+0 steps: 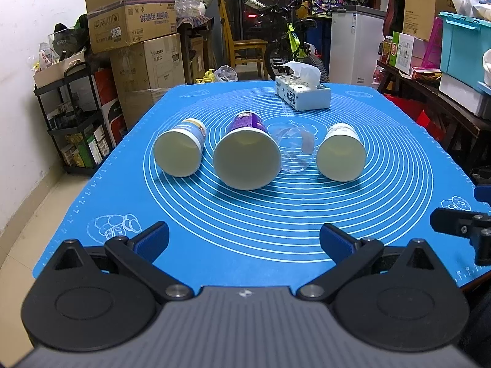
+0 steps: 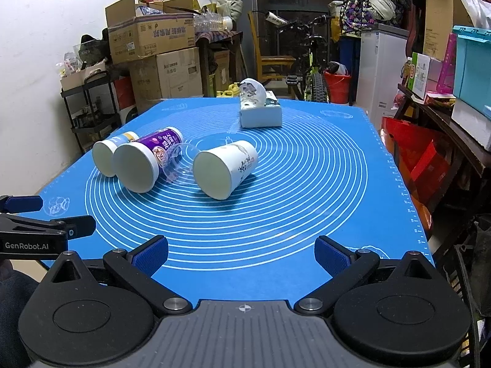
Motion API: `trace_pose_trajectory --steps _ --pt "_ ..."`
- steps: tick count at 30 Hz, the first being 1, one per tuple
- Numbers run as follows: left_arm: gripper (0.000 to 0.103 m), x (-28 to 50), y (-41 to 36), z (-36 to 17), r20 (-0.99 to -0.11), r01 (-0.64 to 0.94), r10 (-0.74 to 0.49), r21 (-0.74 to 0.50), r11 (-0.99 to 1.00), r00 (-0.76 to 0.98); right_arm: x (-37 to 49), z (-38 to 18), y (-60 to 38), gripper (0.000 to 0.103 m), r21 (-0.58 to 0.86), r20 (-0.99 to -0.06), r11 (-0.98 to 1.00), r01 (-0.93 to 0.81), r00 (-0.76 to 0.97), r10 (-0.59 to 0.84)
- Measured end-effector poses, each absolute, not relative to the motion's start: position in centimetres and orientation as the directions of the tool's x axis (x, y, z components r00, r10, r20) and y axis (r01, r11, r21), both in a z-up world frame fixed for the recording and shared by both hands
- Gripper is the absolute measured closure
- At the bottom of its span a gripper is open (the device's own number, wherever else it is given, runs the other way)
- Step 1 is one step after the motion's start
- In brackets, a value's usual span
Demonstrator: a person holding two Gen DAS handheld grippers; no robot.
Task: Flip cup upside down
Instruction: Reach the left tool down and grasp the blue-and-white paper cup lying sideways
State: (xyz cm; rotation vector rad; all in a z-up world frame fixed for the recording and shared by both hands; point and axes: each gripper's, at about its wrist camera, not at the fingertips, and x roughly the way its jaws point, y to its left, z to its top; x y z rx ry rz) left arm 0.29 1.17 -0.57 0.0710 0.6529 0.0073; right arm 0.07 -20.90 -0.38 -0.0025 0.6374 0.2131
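Note:
Several cups lie on their sides on the blue mat (image 1: 245,214), mouths toward me: a blue-and-white cup (image 1: 179,148) at left, a purple cup (image 1: 247,156) in the middle, a clear plastic cup (image 1: 296,148) beside it, and a white printed cup (image 1: 341,153) at right. In the right wrist view they are the blue-and-white cup (image 2: 106,156), purple cup (image 2: 144,162), clear cup (image 2: 181,165) and white cup (image 2: 224,167). My left gripper (image 1: 244,239) is open and empty near the mat's front edge. My right gripper (image 2: 241,253) is open and empty, also short of the cups.
A tissue box (image 1: 303,93) stands on the far part of the mat, also in the right wrist view (image 2: 260,112). Cardboard boxes (image 1: 135,30), a black shelf (image 1: 76,116), a chair and a bicycle stand behind. A cluttered bench (image 1: 429,92) runs along the right.

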Motion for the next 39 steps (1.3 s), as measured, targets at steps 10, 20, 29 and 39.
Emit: trace_pose_trajectory --steps 10,20,29,39 --pt "0.000 5.2 3.6 1.9 -0.588 -0.014 0.078 0.113 0.993 0.805 3.0 0.7 -19.8 0.002 0.057 -0.577 0.969 -0.240 0.784 0.228" --pt "0.000 15.8 7.1 2.0 -0.666 -0.049 0.126 0.133 0.990 0.735 6.4 0.7 -19.4 0.002 0.076 -0.597 0.969 -0.236 0.767 0.234" --pt "0.000 22.0 9.7 -0.3 -0.778 -0.059 0.133 0.123 0.991 0.614 8.0 -0.6 -20.4 0.002 0.071 -0.622 0.977 -0.200 0.757 0.200" --pt "0.031 23.9 11.6 -2.2 -0.860 -0.043 0.000 -0.025 0.999 0.510 9.0 -1.6 -21.3 0.002 0.077 -0.639 0.981 -0.177 0.746 0.184"
